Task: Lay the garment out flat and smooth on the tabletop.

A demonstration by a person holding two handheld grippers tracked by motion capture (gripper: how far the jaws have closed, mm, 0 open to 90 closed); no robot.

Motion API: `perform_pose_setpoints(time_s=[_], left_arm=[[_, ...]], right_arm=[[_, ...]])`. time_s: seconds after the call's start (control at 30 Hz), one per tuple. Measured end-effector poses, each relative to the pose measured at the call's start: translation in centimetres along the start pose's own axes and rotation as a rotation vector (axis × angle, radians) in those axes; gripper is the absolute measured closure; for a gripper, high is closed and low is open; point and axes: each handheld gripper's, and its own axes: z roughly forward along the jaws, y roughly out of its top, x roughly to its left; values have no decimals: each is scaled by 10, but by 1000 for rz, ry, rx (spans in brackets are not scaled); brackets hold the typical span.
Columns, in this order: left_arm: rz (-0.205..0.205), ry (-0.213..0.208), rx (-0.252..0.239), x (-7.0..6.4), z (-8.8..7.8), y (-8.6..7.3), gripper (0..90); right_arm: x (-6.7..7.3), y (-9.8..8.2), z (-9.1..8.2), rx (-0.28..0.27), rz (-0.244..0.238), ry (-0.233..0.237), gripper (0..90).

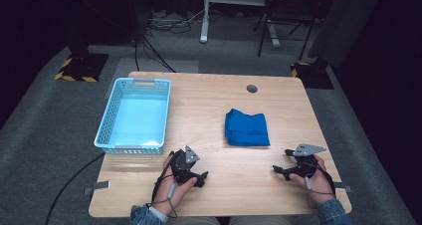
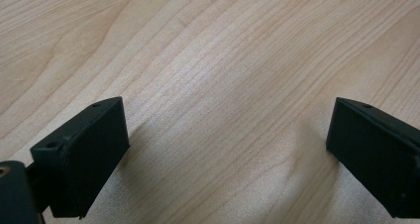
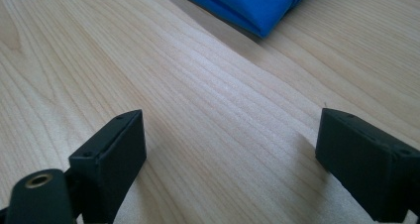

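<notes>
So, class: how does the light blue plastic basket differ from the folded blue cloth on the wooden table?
The light blue plastic basket is rigid, slotted, pale and empty; the folded blue cloth is soft, solid and deeper blue. The basket sits at the table's left edge, the cloth right of centre. Both are blue and rest on the table.

On the table (image 1: 219,95), the basket (image 1: 133,116) lies left of the folded cloth (image 1: 246,128).

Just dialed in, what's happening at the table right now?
A person sits at the wooden table with a gripper in each hand. The left gripper and the right gripper are both low near the front edge, jaws open, holding nothing. A folded blue cloth lies untouched right of centre, just ahead of the right gripper. A light blue plastic basket sits empty at the far left.
</notes>
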Motion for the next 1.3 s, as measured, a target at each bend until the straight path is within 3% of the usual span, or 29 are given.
perform_pose_setpoints(time_s=[0.43, 0.63, 0.93, 1.07, 1.3], left_arm=[[3, -1, 7, 0, 1, 1, 10], [-25, 24, 6, 0, 1, 1, 3], [-27, 26, 7, 0, 1, 1, 1], [-26, 28, 7, 0, 1, 1, 2], [-26, 27, 6, 0, 1, 1, 1]], right_arm=[[0, 0, 0, -1, 0, 1, 123], [0, 0, 0, 1, 0, 1, 122], [0, 0, 0, 3, 0, 1, 121], [1, 6, -1, 53, 6, -1, 107], [5, 24, -6, 38, -15, 2, 108]])
